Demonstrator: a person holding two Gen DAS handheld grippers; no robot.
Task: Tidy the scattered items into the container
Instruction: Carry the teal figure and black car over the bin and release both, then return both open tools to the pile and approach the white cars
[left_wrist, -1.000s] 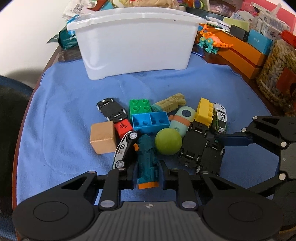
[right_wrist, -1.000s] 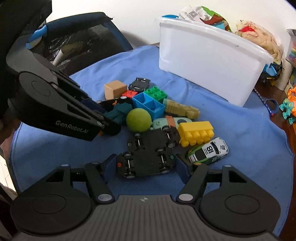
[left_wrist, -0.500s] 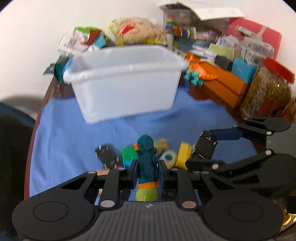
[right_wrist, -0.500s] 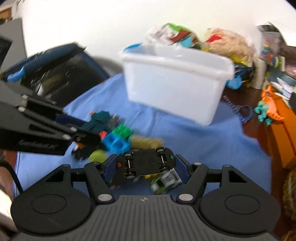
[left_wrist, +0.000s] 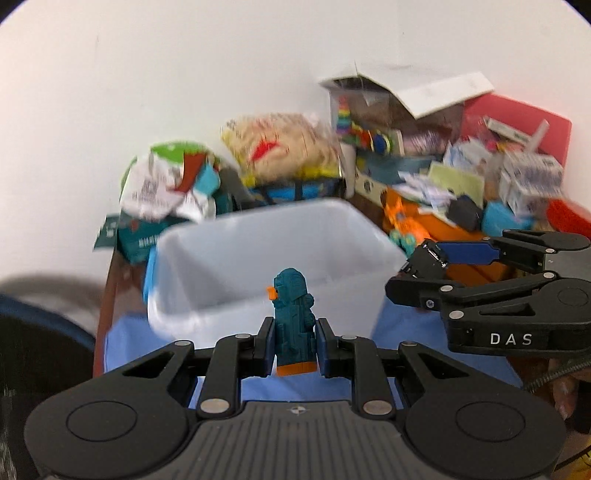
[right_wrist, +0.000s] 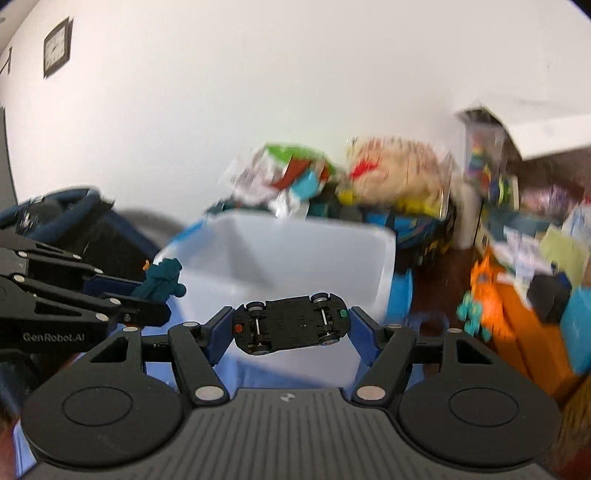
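My left gripper (left_wrist: 294, 341) is shut on a teal toy figure (left_wrist: 293, 317) with an orange beak and base, held upright in front of the white bin (left_wrist: 229, 251). My right gripper (right_wrist: 291, 326) is shut on a black toy car (right_wrist: 291, 325), held underside up, lengthwise between the fingers, in front of the bin (right_wrist: 295, 251). The right gripper shows in the left wrist view (left_wrist: 424, 273) beside the bin's right corner; the left gripper (right_wrist: 155, 299) with the figure (right_wrist: 162, 280) shows at the bin's left in the right wrist view. The bin's inside looks bare.
The bin stands on a blue cloth (left_wrist: 122, 343). Behind it lie crumpled snack bags (left_wrist: 280, 147) and an open cardboard box (left_wrist: 406, 110). Orange boxes (right_wrist: 524, 317) and an orange dinosaur toy (right_wrist: 480, 291) crowd the right. A dark chair (right_wrist: 74, 229) is at the left.
Both grippers have lifted their toys off the pile and moved up and forward toward the bin. The toy pile has dropped out of view, and the bin's opening now shows.
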